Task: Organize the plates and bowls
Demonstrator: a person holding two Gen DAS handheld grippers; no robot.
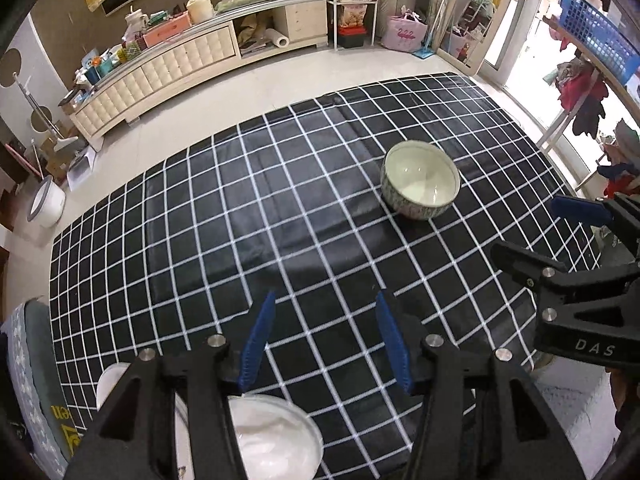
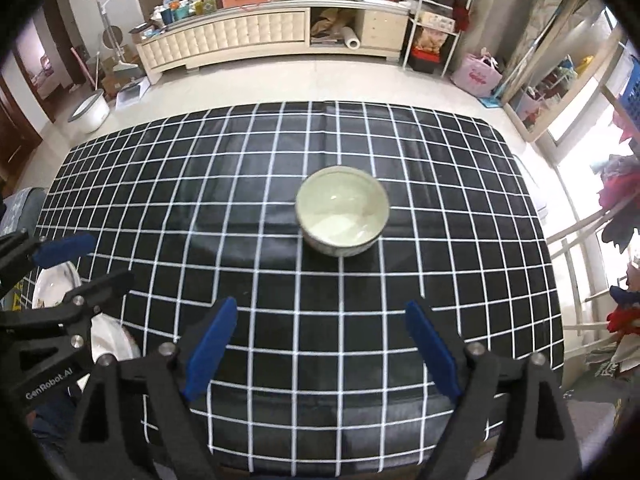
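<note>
A patterned bowl (image 1: 420,184) with a pale green inside stands upright on the black-and-white checked cloth (image 1: 280,220); it also shows in the right wrist view (image 2: 342,210), straight ahead of my right gripper (image 2: 318,344). That gripper is open and empty, well short of the bowl. My left gripper (image 1: 326,340) is open and empty above the near left of the table. A white bowl (image 1: 276,436) and a white plate (image 1: 110,384) sit beneath it at the near edge. The plate also shows in the right wrist view (image 2: 56,284).
The right gripper shows at the right edge of the left wrist view (image 1: 560,236). The left gripper shows at the left of the right wrist view (image 2: 76,264). Beyond the table are tiled floor, a long cluttered cream cabinet (image 2: 260,36), and a white bin (image 2: 90,112).
</note>
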